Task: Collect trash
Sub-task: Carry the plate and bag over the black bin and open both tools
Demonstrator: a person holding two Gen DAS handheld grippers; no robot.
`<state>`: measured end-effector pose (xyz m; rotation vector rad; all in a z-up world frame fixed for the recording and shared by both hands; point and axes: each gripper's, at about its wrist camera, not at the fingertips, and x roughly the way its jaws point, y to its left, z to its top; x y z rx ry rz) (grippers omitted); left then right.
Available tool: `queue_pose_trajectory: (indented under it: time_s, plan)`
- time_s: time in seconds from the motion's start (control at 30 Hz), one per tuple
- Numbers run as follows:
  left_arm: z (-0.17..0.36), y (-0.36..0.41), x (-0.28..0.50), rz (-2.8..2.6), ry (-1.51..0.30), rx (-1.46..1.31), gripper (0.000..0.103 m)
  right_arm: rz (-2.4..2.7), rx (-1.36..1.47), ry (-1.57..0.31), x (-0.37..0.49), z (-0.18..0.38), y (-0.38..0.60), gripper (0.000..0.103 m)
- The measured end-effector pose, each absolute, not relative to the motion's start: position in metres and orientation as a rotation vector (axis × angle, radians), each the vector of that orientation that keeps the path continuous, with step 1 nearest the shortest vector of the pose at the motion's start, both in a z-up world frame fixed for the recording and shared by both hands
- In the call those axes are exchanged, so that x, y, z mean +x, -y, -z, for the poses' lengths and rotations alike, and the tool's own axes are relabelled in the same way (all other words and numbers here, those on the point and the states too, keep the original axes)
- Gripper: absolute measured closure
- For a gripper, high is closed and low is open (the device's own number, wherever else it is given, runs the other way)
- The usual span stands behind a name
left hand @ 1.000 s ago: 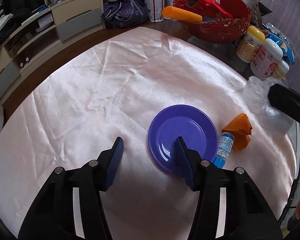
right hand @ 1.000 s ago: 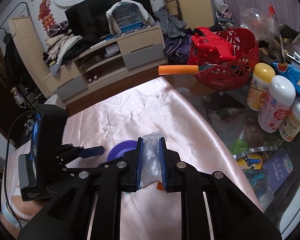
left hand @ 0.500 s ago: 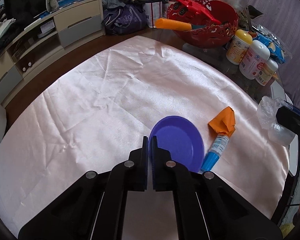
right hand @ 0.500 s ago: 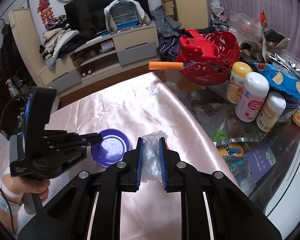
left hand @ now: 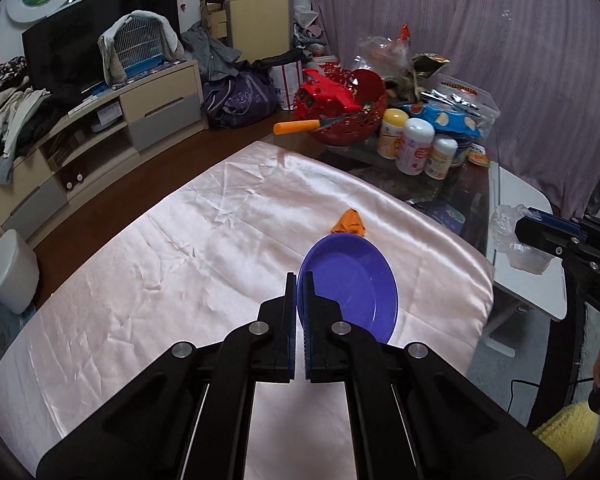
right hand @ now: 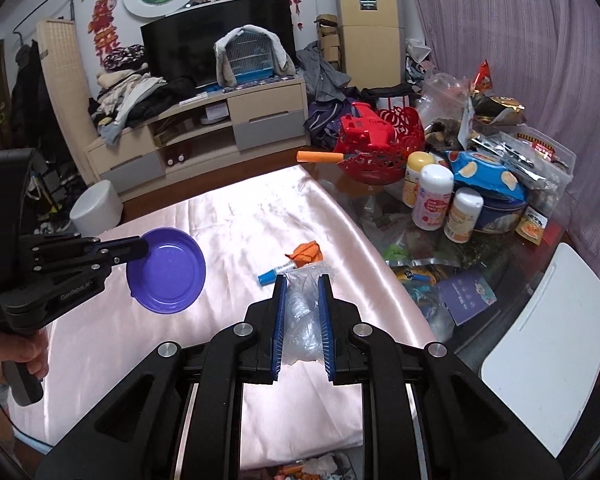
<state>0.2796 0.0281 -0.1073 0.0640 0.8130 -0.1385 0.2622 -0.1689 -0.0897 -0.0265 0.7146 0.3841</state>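
My left gripper is shut on the rim of a purple plastic plate and holds it lifted above the pink tablecloth; the plate also shows in the right wrist view. My right gripper is shut on a crumpled clear plastic bag, held above the table's right part; the bag also shows in the left wrist view. An orange crumpled wrapper and a small blue-capped tube lie on the cloth beyond the right gripper. The wrapper peeks from behind the plate.
A red basket with a red toy and an orange-handled tool, several white bottles and snack packets crowd the glass table's far right. A white chair stands at the right, a white bin on the floor at the left.
My left gripper shut on the plate's rim and lifted the plate off the cloth. My right gripper rose and pulled back, still holding the plastic bag.
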Motion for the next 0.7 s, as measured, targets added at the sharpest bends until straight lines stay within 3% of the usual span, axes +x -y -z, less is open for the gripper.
queue_pose_trajectory:
  time_s: [0.3,0.7]
  plan:
    - [0.121,0.011,0.173,0.230,-0.833,0.039,0.102,-0.331,-0.030,-0.734,0.156,0.100,0.210,0.086]
    - [0.190,0.063,0.098,0.369,-0.949,0.053,0.102,-0.269,0.059,-0.840,0.084,0.166,0.248,0.086]
